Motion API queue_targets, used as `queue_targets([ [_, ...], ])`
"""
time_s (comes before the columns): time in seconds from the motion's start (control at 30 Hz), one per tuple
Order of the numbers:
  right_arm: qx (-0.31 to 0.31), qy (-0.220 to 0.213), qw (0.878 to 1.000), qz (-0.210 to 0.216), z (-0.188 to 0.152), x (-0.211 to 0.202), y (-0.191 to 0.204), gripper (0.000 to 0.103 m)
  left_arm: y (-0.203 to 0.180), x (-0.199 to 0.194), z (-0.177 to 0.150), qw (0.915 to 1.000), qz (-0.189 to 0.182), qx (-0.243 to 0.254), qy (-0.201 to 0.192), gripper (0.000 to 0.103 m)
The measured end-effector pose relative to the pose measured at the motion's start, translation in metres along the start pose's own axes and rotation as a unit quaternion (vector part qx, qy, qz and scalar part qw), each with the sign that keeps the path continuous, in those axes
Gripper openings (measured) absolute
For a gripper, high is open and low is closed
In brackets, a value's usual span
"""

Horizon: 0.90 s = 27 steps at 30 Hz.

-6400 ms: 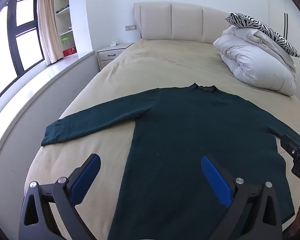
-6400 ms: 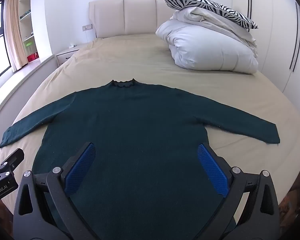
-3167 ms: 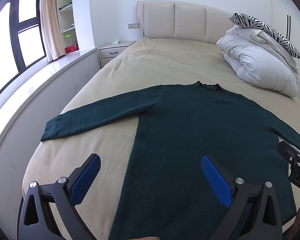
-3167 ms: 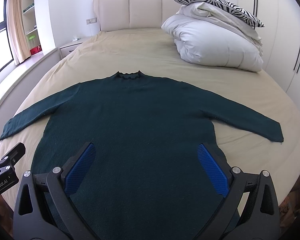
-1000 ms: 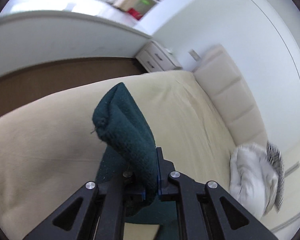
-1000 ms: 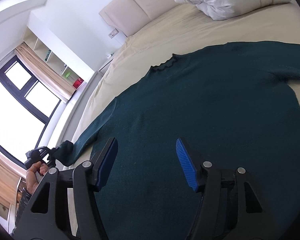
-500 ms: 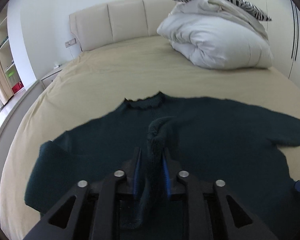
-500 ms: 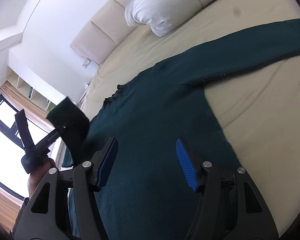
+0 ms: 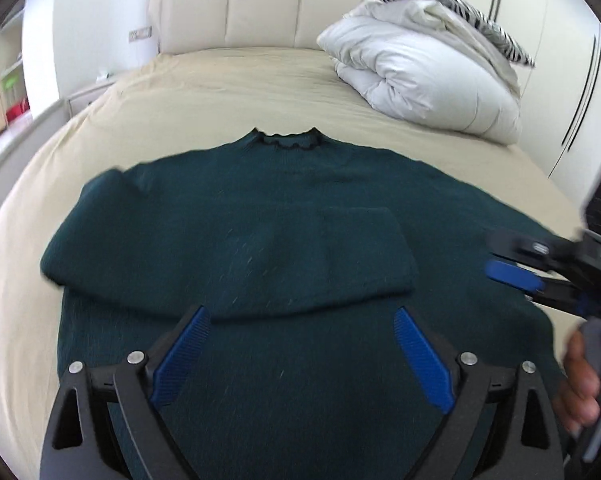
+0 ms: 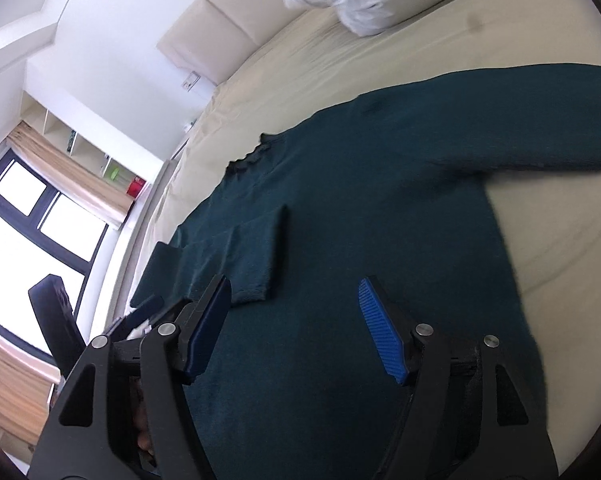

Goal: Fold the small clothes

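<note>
Bed (image 9: 204, 92): beige cover, white duvet (image 9: 424, 76) at head. Sweater (image 9: 300, 216): dark green, flat on bed, left sleeve (image 9: 236, 264) folded across chest, right sleeve (image 10: 500, 120) outstretched. Left gripper (image 9: 300, 356), right gripper (image 10: 296, 332): both spread wide, empty, over hem.

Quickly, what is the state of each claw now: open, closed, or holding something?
Left claw: open, holding nothing, above the sweater.
Right claw: open, holding nothing.
</note>
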State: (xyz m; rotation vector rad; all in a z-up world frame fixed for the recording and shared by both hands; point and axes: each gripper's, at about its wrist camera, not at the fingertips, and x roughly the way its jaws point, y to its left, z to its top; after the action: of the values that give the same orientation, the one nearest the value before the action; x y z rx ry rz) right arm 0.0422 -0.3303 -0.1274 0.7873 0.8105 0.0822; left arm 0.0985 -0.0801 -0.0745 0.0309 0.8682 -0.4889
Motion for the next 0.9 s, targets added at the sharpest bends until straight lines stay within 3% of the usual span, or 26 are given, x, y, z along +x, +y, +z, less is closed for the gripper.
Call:
queue_targets([
  [0.17, 0.005, 0.068, 0.998, -0.002, 0.026, 0.061, 0.019, 0.066, 0.064, -0.028, -0.011, 0.996, -0.004, -0.084, -0.028, 0.094],
  [0.3, -0.012, 0.092, 0.995, -0.027, 0.03, 0.095, 0.031, 0.063, 0.108, -0.043, -0.009, 0.9887, 0.008, -0.142, -0.05, 0.094],
  [0.4, -0.058, 0.107, 0.99, -0.066, 0.03, 0.121, 0.047, 0.037, 0.126, -0.05, -0.008, 0.9862, 0.017, -0.153, -0.06, 0.094],
  [0.5, -0.108, 0.106, 0.984, -0.096, 0.028, 0.131, 0.062, 0.017, 0.141, -0.051, -0.005, 0.9837, 0.021, -0.167, -0.064, 0.094],
  [0.57, -0.137, 0.101, 0.979, -0.109, 0.03, 0.13, 0.071, 0.01, 0.151, -0.05, -0.002, 0.9819, 0.025, -0.175, -0.067, 0.094],
  [0.8, -0.184, 0.034, 0.976, -0.108, 0.067, 0.09, 0.087, 0.007, 0.182, -0.032, 0.034, 0.9786, 0.048, -0.185, -0.077, 0.094],
  [0.9, -0.186, 0.039, 0.974, -0.126, 0.079, 0.097, 0.072, 0.007, 0.192, -0.007, 0.055, 0.9798, 0.062, -0.181, -0.06, 0.09],
])
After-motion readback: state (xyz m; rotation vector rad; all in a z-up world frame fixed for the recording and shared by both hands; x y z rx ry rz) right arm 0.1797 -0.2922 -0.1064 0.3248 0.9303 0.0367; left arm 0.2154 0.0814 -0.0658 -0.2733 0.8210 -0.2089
